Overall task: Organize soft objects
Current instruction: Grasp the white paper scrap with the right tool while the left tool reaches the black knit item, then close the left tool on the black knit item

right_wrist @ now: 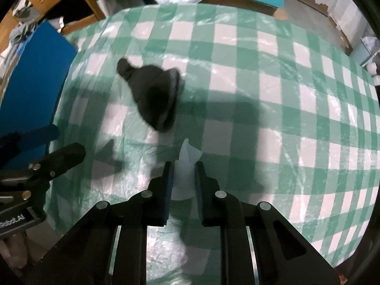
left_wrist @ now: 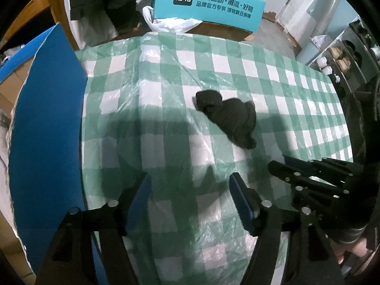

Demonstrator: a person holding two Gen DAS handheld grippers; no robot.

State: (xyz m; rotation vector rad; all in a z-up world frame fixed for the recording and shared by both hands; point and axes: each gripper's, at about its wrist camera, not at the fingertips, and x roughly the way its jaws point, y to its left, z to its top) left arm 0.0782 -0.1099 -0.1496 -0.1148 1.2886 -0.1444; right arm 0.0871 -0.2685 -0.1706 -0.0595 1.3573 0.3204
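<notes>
My right tongs [right_wrist: 184, 166] are clamped on a white cloth [right_wrist: 187, 156] low in the frame's centre, lifting it off the checked surface [right_wrist: 285, 95]. My left tongs [left_wrist: 190, 185] hang open and empty, probably readied for the black sock [left_wrist: 228, 116] lying mid-frame.

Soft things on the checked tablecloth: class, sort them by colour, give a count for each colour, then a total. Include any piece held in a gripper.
Black: 1, the crumpled black cloth lying on the tablecloth.
White: 1, the white cloth pinched in the right gripper.
Total: 2
</notes>
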